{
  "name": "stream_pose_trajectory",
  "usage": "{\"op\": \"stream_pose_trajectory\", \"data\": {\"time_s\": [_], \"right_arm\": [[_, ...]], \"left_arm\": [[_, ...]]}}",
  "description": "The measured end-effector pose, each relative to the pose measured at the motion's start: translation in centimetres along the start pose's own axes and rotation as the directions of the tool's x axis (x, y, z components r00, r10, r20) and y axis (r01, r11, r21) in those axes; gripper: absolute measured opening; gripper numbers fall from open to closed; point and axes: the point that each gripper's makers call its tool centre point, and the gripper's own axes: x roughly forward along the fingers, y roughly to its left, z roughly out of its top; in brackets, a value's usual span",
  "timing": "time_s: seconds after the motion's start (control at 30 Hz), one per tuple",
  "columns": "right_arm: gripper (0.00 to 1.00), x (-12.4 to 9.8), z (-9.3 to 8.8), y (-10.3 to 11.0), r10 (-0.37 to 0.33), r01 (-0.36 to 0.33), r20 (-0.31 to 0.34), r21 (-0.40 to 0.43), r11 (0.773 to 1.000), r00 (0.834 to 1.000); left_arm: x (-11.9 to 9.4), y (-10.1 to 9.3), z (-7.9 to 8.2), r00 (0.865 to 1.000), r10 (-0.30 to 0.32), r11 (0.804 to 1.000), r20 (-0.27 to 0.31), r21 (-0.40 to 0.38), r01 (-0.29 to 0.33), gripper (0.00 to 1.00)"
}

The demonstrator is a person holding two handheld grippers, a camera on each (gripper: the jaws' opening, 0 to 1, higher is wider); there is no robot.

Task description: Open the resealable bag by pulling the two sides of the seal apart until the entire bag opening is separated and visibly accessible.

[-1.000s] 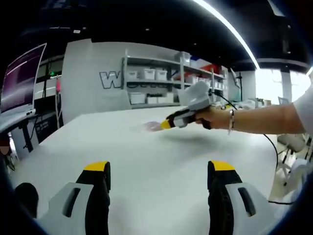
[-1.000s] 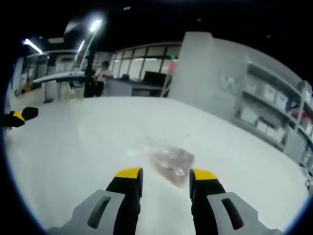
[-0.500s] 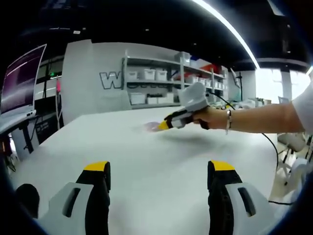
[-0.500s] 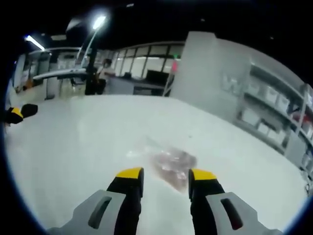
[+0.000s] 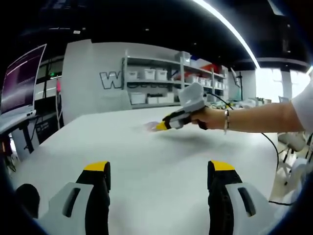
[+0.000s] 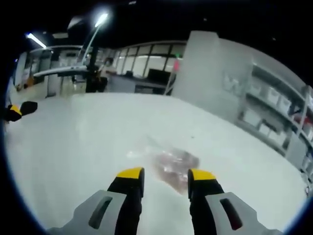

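The resealable bag (image 6: 168, 164) is lying flat on the white table (image 6: 73, 147), just below the middle of the right gripper view. It is clear, with a pinkish-brown mass inside, and its long axis is running from upper left to lower right in that view; which end carries the seal I cannot tell through the blur. In the left gripper view the bag (image 5: 150, 126) is showing as a small pale patch a little above centre, well apart from the left gripper (image 5: 160, 176).

The right gripper (image 6: 166, 176) is rising from the bottom of its own view with its yellow-tipped jaws spread, one tip on each side of the bag's near end; whether they are touching it is unclear. In the left gripper view the same tool (image 5: 164, 126) is coming in from the right, held by a person's hand (image 5: 209, 118), its tip lying at the bag.

The left gripper's jaws are standing wide apart at the bottom of its view, pinching nothing, over bare table. Its tip (image 6: 17, 111) is peeking in at the left edge of the right gripper view.

Beyond the table, shelves with white bins (image 5: 151, 85) are filling the upper centre of the left gripper view, and a monitor (image 5: 22, 78) is standing at upper left.
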Motion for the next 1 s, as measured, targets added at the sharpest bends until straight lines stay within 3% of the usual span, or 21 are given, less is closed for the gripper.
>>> {"op": "stream_pose_trajectory", "data": {"time_s": [0.57, 0.77, 0.93, 1.0], "right_arm": [[0.32, 0.7, 0.8, 0.7, 0.021, -0.021, 0.004, -0.056, 0.998, 1.000], [0.32, 1.0, 0.9, 1.1, 0.017, -0.020, -0.013, -0.213, 0.977, 1.000], [0.31, 1.3, 1.2, 2.0, 0.026, -0.030, -0.017, -0.275, 0.961, 1.000], [0.30, 1.5, 1.2, 2.1, 0.021, -0.028, -0.025, -0.344, 0.939, 0.999]], "left_arm": [[0.2, 0.4, -0.2, 1.000, 0.001, 1.000, 0.000, -0.010, -0.001, 0.80], [0.0, 0.5, -0.3, 1.000, 0.004, 1.000, 0.000, -0.010, -0.004, 0.80], [0.0, 0.6, -0.2, 1.000, 0.005, 1.000, 0.002, -0.013, -0.005, 0.80], [0.0, 0.6, -0.2, 1.000, 0.005, 1.000, 0.003, -0.013, -0.005, 0.80]]}}
